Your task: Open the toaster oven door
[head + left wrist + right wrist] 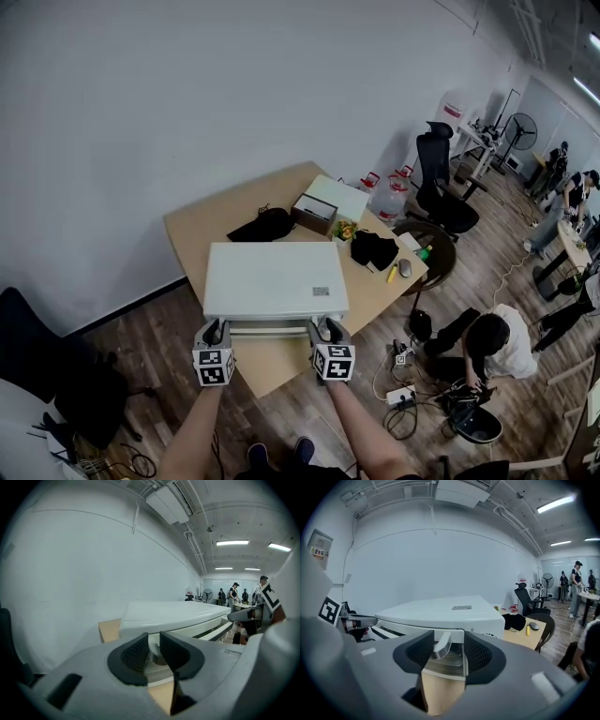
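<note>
My left gripper (pixel 153 652) has its jaws nearly together, and the pads appear to clamp the left end post of the pale straight bar handle (pixel 272 329); my right gripper (pixel 444 651) stands wide open, with the handle's silvery right end between its pads but not pinched. I judge the right jaws should close squarely on that end before any pull; then both hands should draw outward and downward together, following the hinge arc, so the bar does not twist. The glass-fronted door (pixel 450 663) hangs just below the handle; I cannot tell whether it is already ajar. The white box-shaped toaster oven (pixel 275 279) sits at the near edge of the light wooden table (pixel 202 230); a gentle pull should keep it from sliding.
</note>
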Demonstrator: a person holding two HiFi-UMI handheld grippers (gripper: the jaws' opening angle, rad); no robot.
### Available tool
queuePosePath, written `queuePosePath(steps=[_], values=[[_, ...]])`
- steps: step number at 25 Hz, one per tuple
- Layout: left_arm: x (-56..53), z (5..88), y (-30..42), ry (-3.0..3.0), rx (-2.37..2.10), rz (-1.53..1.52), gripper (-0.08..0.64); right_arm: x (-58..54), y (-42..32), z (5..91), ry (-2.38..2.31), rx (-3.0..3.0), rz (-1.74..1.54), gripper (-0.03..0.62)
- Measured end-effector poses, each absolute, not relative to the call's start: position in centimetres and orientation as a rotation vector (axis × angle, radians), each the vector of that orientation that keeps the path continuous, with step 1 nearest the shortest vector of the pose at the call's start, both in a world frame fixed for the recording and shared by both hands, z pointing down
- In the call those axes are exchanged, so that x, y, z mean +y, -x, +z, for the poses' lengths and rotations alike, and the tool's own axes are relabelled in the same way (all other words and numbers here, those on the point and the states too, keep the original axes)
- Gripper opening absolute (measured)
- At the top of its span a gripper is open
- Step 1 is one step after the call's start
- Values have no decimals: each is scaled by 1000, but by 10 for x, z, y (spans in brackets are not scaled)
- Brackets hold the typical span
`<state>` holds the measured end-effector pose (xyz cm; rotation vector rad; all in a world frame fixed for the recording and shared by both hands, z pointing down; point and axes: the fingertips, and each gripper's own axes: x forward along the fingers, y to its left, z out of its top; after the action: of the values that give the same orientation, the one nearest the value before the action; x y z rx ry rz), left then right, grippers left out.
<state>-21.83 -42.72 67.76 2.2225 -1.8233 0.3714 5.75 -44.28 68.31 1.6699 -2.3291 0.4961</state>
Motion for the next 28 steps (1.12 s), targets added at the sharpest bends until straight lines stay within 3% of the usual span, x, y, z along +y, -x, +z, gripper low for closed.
queuePosePath(steps=[28], values=[[-350,700,214,-2268,-1872,289,83,-367,-63,706,-1692,-2382,430,218]])
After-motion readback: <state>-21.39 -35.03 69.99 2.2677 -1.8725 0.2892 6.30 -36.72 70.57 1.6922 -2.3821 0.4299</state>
